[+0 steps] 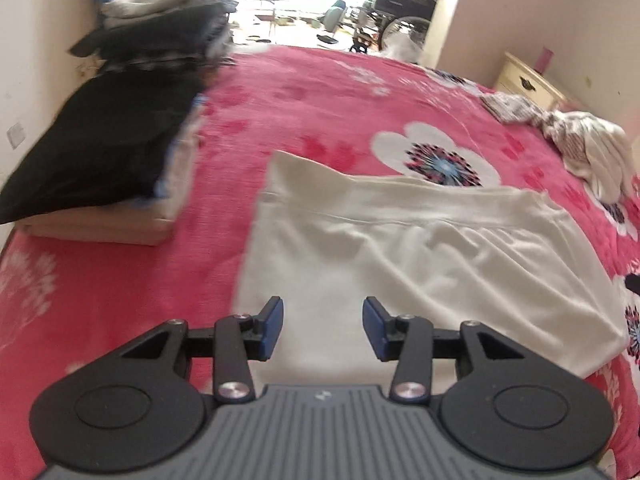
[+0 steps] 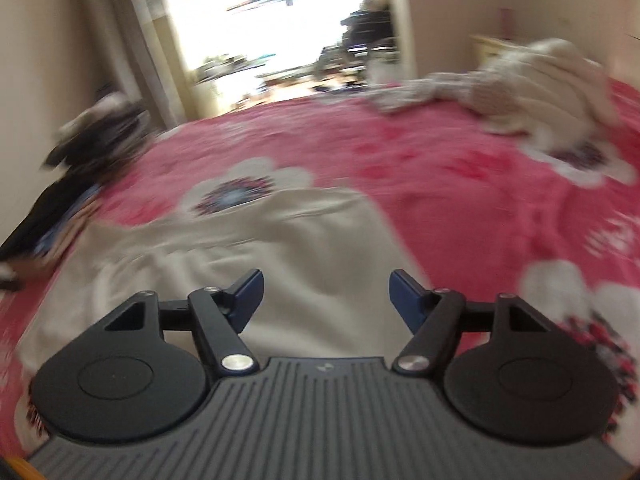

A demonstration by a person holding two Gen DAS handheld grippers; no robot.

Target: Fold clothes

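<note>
A white garment (image 1: 400,256) lies spread flat on the pink flowered bedspread (image 1: 304,92), its waistband edge on the far side. My left gripper (image 1: 323,330) hovers open over the garment's near left part, nothing between its blue pads. In the blurred right wrist view the same white garment (image 2: 248,248) lies ahead, and my right gripper (image 2: 326,300) stands open above its near right edge, holding nothing.
A stack of folded clothes with a black piece on top (image 1: 104,152) sits at the bed's left, with a taller pile (image 1: 168,28) behind it. A crumpled heap of unfolded clothes (image 1: 568,136) lies at the right. A cream nightstand (image 1: 528,84) stands by the far wall.
</note>
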